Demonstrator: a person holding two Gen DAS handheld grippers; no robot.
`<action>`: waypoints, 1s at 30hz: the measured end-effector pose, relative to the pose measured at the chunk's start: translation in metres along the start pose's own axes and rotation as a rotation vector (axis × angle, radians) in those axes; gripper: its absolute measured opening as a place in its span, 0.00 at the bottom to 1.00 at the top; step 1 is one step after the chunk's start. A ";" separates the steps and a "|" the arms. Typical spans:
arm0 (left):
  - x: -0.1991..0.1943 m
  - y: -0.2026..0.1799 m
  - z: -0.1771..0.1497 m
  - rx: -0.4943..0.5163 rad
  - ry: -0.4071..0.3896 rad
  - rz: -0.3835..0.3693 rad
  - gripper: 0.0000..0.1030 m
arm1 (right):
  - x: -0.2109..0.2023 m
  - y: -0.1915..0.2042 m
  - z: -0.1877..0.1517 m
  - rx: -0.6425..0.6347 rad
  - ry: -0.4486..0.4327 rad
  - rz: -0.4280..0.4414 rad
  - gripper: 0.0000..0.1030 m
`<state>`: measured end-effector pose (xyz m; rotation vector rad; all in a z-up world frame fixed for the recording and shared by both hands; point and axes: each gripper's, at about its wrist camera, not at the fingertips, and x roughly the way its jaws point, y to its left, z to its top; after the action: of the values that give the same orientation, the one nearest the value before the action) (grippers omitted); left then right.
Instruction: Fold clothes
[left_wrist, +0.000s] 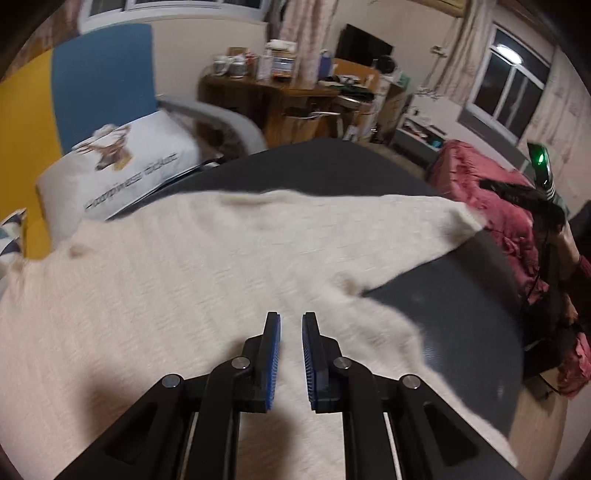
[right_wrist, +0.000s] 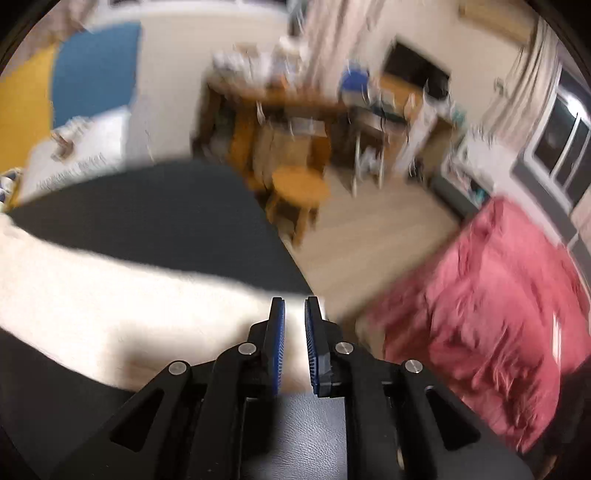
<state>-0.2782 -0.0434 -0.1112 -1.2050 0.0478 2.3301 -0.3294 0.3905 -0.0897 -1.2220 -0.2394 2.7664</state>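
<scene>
The left gripper's (left_wrist: 291, 321) jaws stand a narrow gap apart, blue pads facing each other. Cream fabric shows through the gap, but I cannot tell whether the pads pinch it or only hang above it. The right gripper's (right_wrist: 294, 306) jaws are clenched on the end of a sleeve (right_wrist: 129, 295), whose cream cloth runs right up between the pads.

The task's thing is a cream sweater (left_wrist: 184, 277) of soft, ribbed knit. It lies spread across a dark grey bed surface (left_wrist: 443, 314) and fills the near and left part of the left wrist view. Its cloth is mostly flat, with a few shallow creases toward the far edge. On the far left, a white pillow (left_wrist: 122, 166) with a printed picture and lettering leans against a yellow and blue headboard (left_wrist: 99, 81), just beyond the sweater's far edge.

Toward the right the sleeve stretches out from the body as a long band. It narrows as it goes and crosses bare grey surface to reach the right gripper near the bed's right edge.

Beyond the bed, in the far middle, stands a cluttered wooden desk (left_wrist: 266, 92), with a round wooden stool (right_wrist: 299, 188) on the pale floor before it. At the far right lies a crumpled red blanket (right_wrist: 480, 295), well apart from the sweater. The right wrist view is blurred.
</scene>
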 end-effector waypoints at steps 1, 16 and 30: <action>0.003 -0.006 -0.001 0.012 0.008 -0.009 0.11 | -0.011 0.014 0.005 -0.019 -0.022 0.083 0.12; 0.046 -0.040 -0.017 0.030 0.138 -0.047 0.11 | 0.041 0.247 0.012 -0.457 0.158 0.414 0.10; 0.014 -0.035 -0.056 -0.093 0.111 -0.167 0.11 | 0.004 0.285 0.011 -0.559 0.201 0.679 0.09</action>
<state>-0.2265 -0.0215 -0.1490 -1.3299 -0.1201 2.1402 -0.3504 0.1099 -0.1387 -2.0223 -0.7409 3.2021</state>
